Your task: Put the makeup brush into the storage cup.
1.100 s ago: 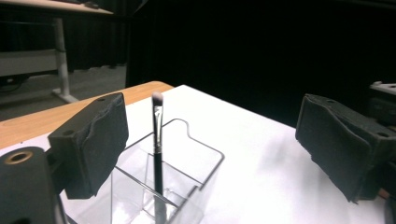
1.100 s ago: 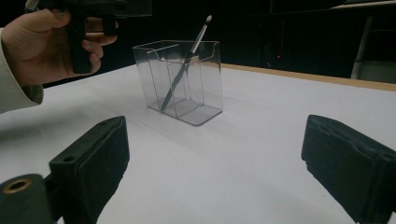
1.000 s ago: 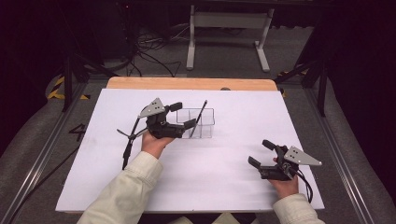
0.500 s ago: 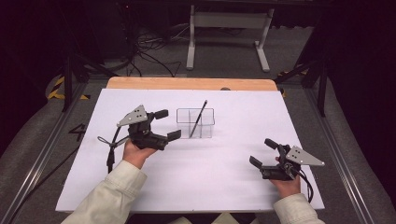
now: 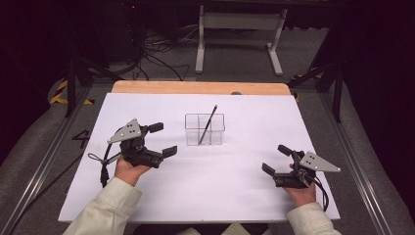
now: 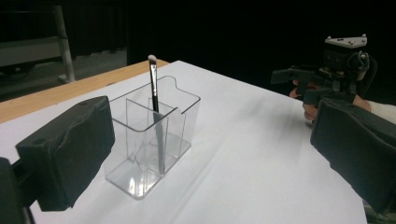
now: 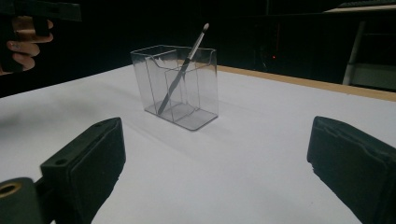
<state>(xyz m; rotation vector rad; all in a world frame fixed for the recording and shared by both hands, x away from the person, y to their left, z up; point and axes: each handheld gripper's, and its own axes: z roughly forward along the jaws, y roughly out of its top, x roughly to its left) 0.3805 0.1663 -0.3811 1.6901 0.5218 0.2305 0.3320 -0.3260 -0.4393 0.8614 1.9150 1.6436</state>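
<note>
Brush (image 5: pixel 207 125) leans in the clear holder (image 5: pixel 204 130) mid-worktop, toward the far edge. My left gripper (image 5: pixel 163 139) has its fingers just opened, empty; right gripper (image 5: pixel 277 159) fingers apart, empty. Risk: the holder looks light, so a knock probably tips it.

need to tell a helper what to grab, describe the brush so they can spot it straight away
On the white table, near the middle toward the far wooden edge, stands a clear divided organizer. The brush leans inside it, a thin dark handle with a pale tip poking above the rim.
</note>
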